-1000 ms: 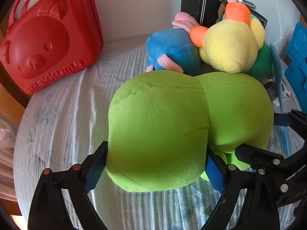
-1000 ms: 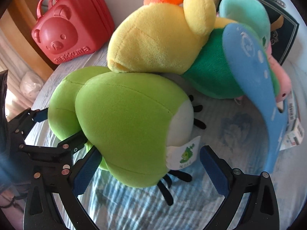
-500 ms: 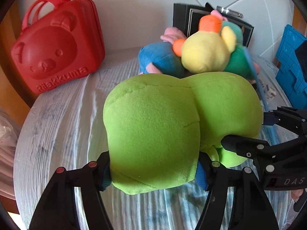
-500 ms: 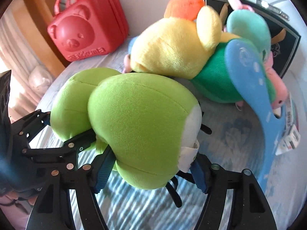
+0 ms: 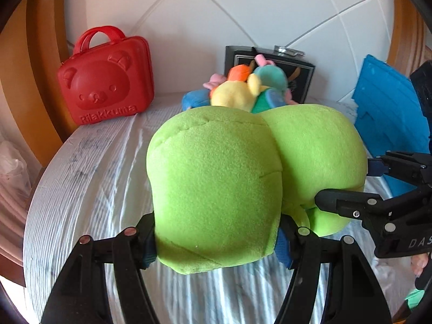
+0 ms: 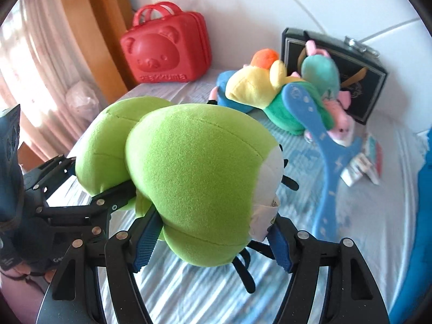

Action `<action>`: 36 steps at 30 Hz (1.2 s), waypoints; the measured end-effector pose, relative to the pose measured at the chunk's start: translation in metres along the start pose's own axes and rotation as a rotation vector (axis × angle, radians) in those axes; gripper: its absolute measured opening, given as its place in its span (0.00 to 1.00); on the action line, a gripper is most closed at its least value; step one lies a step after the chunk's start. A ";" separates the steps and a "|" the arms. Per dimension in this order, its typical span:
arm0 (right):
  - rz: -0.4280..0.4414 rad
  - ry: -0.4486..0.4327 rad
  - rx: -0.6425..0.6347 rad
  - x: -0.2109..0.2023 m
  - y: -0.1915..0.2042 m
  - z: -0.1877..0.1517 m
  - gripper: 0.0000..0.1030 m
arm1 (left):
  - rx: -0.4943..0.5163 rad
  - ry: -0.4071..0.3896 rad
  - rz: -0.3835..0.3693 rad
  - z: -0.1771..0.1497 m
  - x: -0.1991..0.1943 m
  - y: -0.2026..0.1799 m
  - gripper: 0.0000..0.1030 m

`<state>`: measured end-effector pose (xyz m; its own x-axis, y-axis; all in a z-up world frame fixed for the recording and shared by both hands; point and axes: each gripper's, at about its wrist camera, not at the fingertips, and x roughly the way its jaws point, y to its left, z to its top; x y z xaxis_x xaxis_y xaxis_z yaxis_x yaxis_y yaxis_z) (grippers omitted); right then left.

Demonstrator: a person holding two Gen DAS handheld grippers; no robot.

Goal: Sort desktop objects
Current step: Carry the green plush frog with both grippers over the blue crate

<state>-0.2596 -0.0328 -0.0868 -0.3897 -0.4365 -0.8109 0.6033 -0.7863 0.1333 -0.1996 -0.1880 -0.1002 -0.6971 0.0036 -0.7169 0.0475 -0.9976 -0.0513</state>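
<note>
Both the left gripper (image 5: pixel 216 240) and right gripper (image 6: pixel 208 245) clamp the green plush (image 5: pixel 243 167), which could slip if either squeezes unevenly.

Counts on the bed

One green plush (image 5: pixel 243 167), one plush pile (image 6: pixel 283 94), one red case (image 5: pixel 108 81), one black box (image 6: pixel 351 81), two grippers.

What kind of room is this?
Probably a child's bedroom: a pile of soft toys lies on a striped sheet, with a red bear case against a padded white wall.
</note>
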 end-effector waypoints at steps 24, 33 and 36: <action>-0.339 -0.405 0.098 -0.294 -0.098 -0.080 0.69 | 0.272 -0.354 -0.267 0.081 -0.151 -0.261 0.65; -0.473 -0.498 0.173 -0.402 -0.214 -0.103 0.69 | 0.351 -0.384 -0.378 0.137 -0.157 -0.421 0.66; -0.496 -0.477 0.204 -0.420 -0.258 -0.107 0.69 | 0.356 -0.312 -0.409 0.155 -0.139 -0.472 0.66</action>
<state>-0.1772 0.4004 0.1580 -0.8740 -0.1131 -0.4726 0.1523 -0.9873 -0.0454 -0.2359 0.2713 0.1317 -0.7871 0.4229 -0.4490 -0.4709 -0.8822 -0.0055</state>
